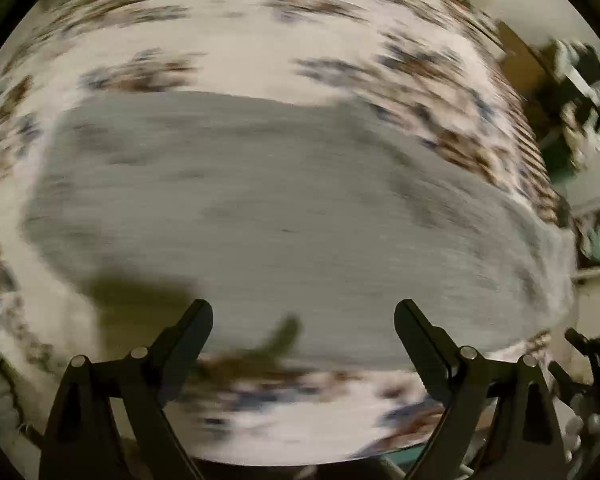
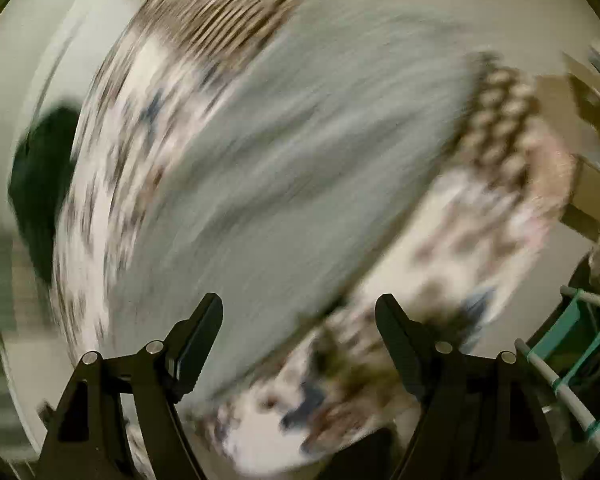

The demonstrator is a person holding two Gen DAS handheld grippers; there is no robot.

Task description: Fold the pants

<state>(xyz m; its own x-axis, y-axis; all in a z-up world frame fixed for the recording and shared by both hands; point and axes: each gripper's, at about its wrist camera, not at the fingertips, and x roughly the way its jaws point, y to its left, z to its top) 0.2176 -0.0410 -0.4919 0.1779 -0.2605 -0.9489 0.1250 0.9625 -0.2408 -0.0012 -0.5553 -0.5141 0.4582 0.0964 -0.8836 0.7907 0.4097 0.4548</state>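
The left tool is hovering with its fingers spread wide and nothing between them, looking down on the grey pants, which are lying in a broad, mostly flat slab on a round tabletop covered with a floral cloth. The right tool is likewise gaping and empty, its view heavily smeared, with the pants running diagonally ahead of it from lower left to upper right and the patterned cloth showing at both sides. In the left view the near edge of the garment is sitting just ahead of and between the fingertips, apart from them; in the right view the left finger is reading against grey fabric while the right finger is over the cloth, though blur is hiding whether either is touching. Judging by the empty tools and the compact slab, a fold is either being set up or just finished. To do the next grab well, each tool is probably best settling first, then pinching all layers at an edge corner, and both lifting together so the fold is landing square.
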